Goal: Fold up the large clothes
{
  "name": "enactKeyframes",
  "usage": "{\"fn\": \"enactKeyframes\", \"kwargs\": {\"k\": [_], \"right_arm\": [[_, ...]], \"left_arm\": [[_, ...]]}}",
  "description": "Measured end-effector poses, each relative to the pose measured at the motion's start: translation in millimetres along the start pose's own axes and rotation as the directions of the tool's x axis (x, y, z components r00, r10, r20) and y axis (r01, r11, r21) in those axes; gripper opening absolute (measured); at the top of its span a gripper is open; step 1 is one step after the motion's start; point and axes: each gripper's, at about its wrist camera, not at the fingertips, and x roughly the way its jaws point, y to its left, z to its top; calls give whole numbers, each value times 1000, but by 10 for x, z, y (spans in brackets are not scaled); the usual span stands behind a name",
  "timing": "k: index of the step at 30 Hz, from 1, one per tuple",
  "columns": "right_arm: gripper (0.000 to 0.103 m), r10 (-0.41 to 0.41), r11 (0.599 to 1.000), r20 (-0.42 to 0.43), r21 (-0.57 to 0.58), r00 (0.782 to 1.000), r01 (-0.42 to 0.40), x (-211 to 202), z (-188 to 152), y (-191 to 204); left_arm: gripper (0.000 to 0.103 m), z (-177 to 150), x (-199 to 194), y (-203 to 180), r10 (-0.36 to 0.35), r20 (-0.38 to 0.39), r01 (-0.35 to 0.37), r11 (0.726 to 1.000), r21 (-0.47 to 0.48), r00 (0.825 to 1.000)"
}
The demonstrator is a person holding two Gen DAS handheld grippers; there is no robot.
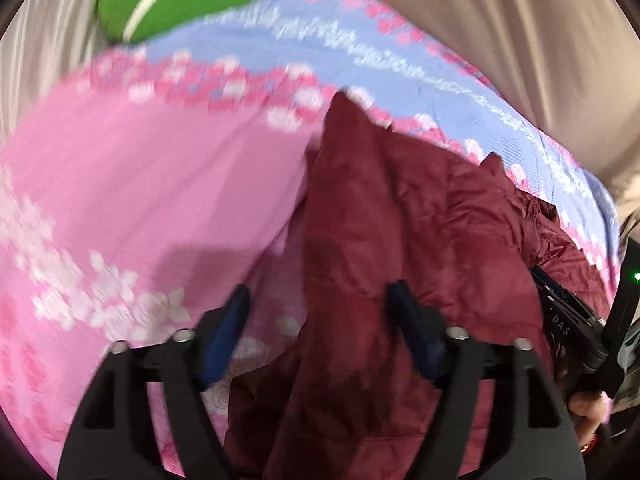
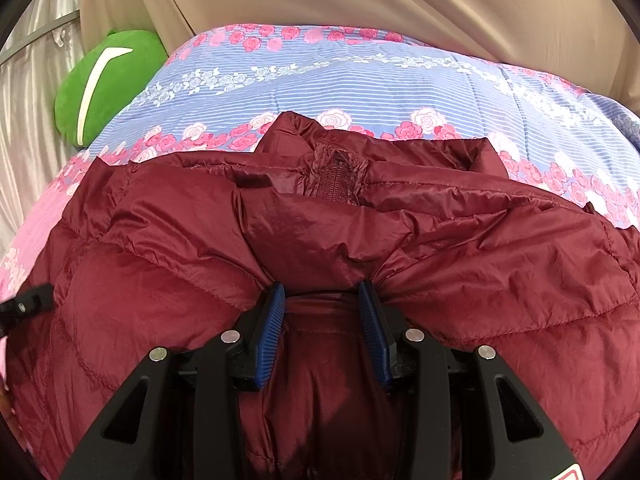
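A dark red puffer jacket [image 2: 360, 232] lies spread on the bed, collar and zipper toward the far side. My right gripper [image 2: 321, 286] is shut on a bunched fold of the jacket near its middle, and the fabric puckers at the blue pads [image 2: 276, 320]. In the left wrist view, which is blurred, a raised edge of the jacket [image 1: 400, 220] runs between the wide-apart fingers of my left gripper [image 1: 318, 290]. That gripper is open, and its left pad [image 1: 224, 340] stands clear of the cloth. The right gripper [image 1: 568, 316] shows at the right edge there.
A quilt [image 2: 360, 80] with pink roses and blue stripes covers the bed, turning pink [image 1: 140, 180] on the left. A green plush cushion [image 2: 104, 88] sits at the far left corner. Beige curtains [image 2: 400, 0] hang behind the bed. A hand [image 1: 588, 408] holds the right gripper.
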Motion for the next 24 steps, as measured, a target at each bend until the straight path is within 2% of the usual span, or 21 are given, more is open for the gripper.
{"fn": "enactKeyframes", "kwargs": {"k": [2, 4, 6, 7, 11, 12, 14, 18, 21, 23, 24], "right_arm": [[38, -1, 1000, 0, 0, 1000, 1, 0, 0, -1], [38, -1, 1000, 0, -1, 1000, 1, 1, -2, -3], [38, -3, 1000, 0, -1, 1000, 3, 3, 1, 4], [38, -4, 1000, -1, -2, 1000, 4, 4, 3, 6], [38, -5, 1000, -1, -3, 1000, 5, 9, 1, 7], [38, -5, 1000, -1, -4, 1000, 5, 9, 1, 5], [38, -6, 1000, -1, -5, 1000, 6, 9, -3, 9], [39, 14, 1000, -5, 11, 1000, -14, -2, 19, -25], [39, 64, 993, 12, 102, 998, -65, -254, 45, -172], [35, 109, 986, 34, 126, 993, -112, -498, 43, -275], [26, 128, 982, 43, 132, 991, -132, -670, 11, -350]], "left_arm": [[73, -9, 75, 107, -74, -25, 72, 996, -48, 997], [71, -23, 66, 102, -99, -20, 98, 994, -46, 995], [49, -16, 104, 69, -182, -53, 180, 983, -42, 982], [45, -20, 128, 45, -206, -66, 203, 978, -46, 976], [13, -3, 17, -47, -238, -44, 237, 971, -25, 970], [11, 21, -71, -77, -268, -28, 267, 963, -25, 963], [9, 61, -231, -156, -311, 1, 311, 950, -11, 950], [8, 108, -657, -500, -377, 75, 370, 925, 90, 923], [8, 117, -901, -782, -416, 102, 396, 902, 171, 904], [8, 99, -1007, -927, -433, 109, 405, 890, 212, 895], [8, 96, -1038, -986, -442, 109, 411, 884, 223, 890]]}}
